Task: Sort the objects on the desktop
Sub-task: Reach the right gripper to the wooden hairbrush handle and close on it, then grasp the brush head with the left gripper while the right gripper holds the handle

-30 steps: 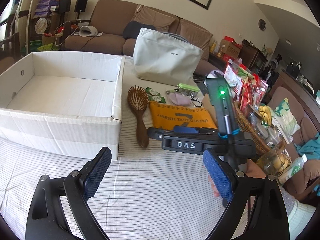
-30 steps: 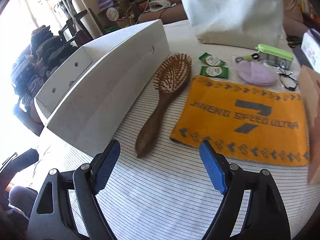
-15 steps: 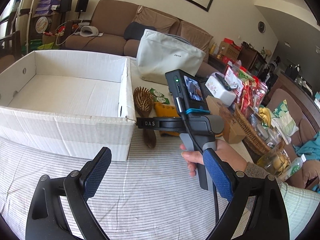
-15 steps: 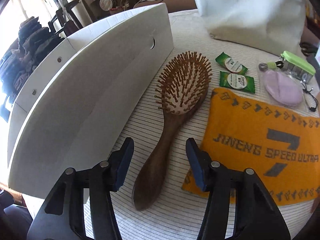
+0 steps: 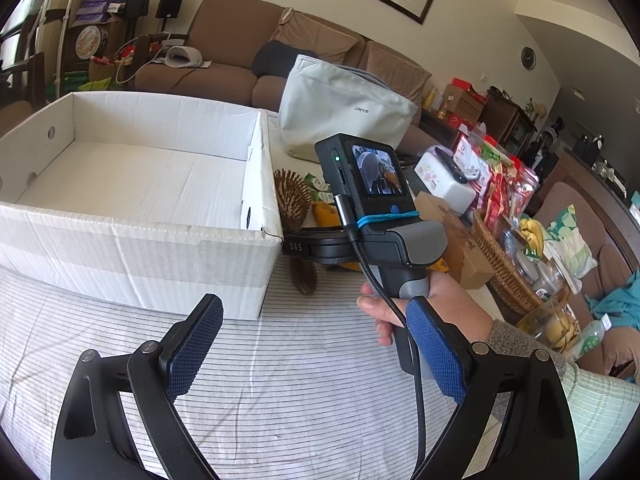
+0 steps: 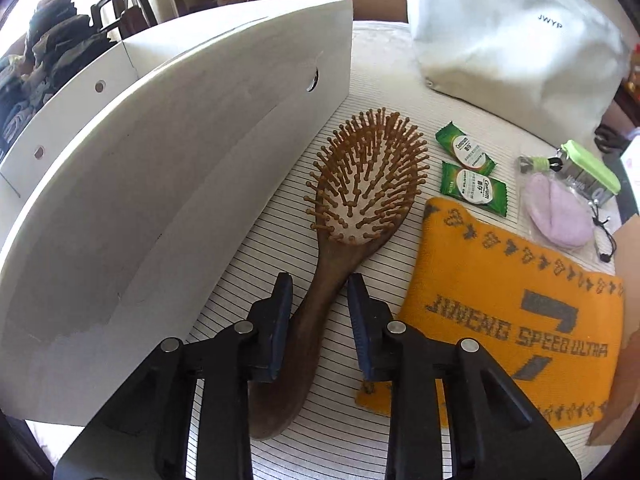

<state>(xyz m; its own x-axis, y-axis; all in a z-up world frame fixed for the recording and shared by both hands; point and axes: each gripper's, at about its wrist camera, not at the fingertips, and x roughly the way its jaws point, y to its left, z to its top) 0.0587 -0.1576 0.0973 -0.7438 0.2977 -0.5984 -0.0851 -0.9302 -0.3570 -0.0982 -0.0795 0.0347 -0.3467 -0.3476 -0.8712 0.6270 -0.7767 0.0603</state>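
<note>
The right tongs [image 6: 320,320] are being closed around the wooden hairbrush [image 6: 352,216] handle, not quite clamped yet. The brush is laid on the striped tabletop [image 6: 248,248] beside the white cardboard box [image 6: 160,184]. The left tongs [image 5: 312,344] are held wide apart, empty.

We see a wooden hairbrush [image 6: 352,216] lying flat on the striped cloth, bristles up, its oval head toward 12 o'clock and its dark handle running down to 6 o'clock, just beside the white box [image 6: 160,184] at its 9 o'clock. At 3 o'clock lies a flat orange towel [image 6: 516,304] with grey lettering. Two green sachets [image 6: 468,168] sit at 1 o'clock, and a lilac pad in a clear pouch [image 6: 560,208] lies beyond them.
</note>
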